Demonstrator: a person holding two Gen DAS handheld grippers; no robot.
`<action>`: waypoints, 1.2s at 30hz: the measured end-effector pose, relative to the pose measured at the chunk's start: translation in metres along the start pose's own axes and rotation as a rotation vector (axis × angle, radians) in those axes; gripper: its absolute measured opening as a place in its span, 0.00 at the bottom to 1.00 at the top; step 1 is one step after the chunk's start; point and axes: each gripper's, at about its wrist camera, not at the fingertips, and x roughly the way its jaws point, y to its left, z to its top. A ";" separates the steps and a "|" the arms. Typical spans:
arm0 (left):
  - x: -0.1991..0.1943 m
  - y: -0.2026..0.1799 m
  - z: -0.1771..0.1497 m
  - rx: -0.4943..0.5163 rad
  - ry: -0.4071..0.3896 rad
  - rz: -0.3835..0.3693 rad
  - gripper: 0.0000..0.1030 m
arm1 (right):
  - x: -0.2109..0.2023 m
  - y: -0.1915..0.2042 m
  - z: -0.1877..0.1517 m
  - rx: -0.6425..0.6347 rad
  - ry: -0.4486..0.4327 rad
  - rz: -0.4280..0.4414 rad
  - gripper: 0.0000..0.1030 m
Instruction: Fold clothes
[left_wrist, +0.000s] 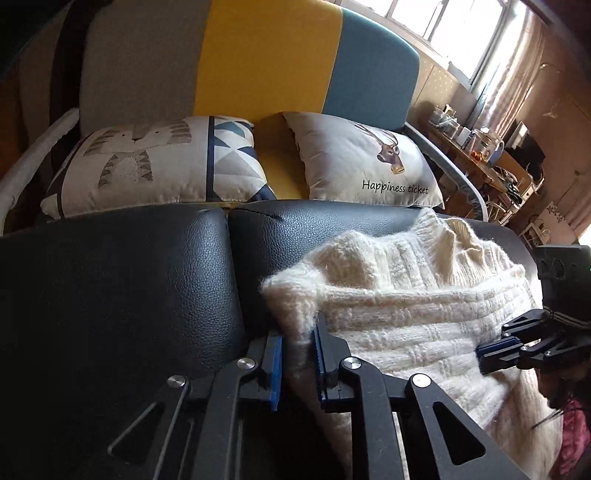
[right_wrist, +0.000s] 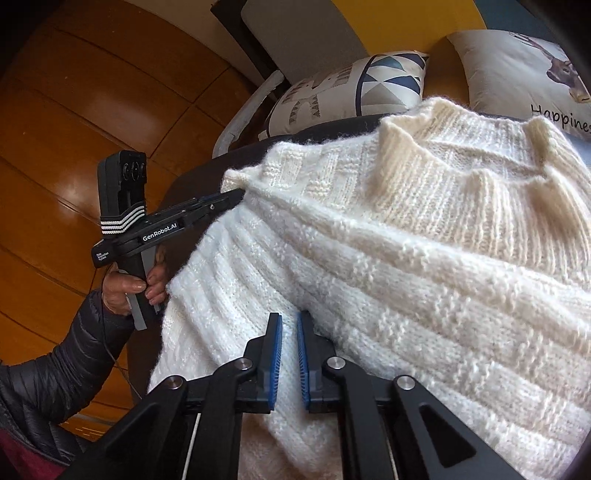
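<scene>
Pinching the cream sweater (right_wrist: 388, 236) at its left edge, the left tongs (left_wrist: 298, 363) grip knit; the right tongs (right_wrist: 289, 360) seemingly clamp a fold. Both should lift evenly over the black cushion (left_wrist: 110, 295).

Fuzzy ribbed knit sweater (right_wrist: 406, 258) on pebbled, faintly glossy leather seat (left_wrist: 110, 295)

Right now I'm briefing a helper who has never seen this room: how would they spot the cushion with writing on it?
Start at the sofa backrest with grey, yellow and teal panels. Two pale printed cushions lean below it, behind the black leather seat holding the cream knitted sweater. Take the right-hand white cushion: it alone shows a brown deer head above the words "Happiness ticket", while the left cushion has grey and blue geometric shapes.
</scene>
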 end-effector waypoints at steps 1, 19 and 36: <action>-0.005 0.004 0.000 -0.047 -0.002 -0.010 0.23 | -0.001 -0.001 -0.001 0.007 -0.012 0.001 0.06; -0.152 -0.037 -0.193 -0.313 -0.003 -0.205 0.53 | -0.160 0.026 -0.206 0.364 -0.293 -0.028 0.35; -0.185 -0.069 -0.307 -0.316 0.070 -0.126 0.63 | -0.207 -0.017 -0.394 0.672 -0.312 0.091 0.36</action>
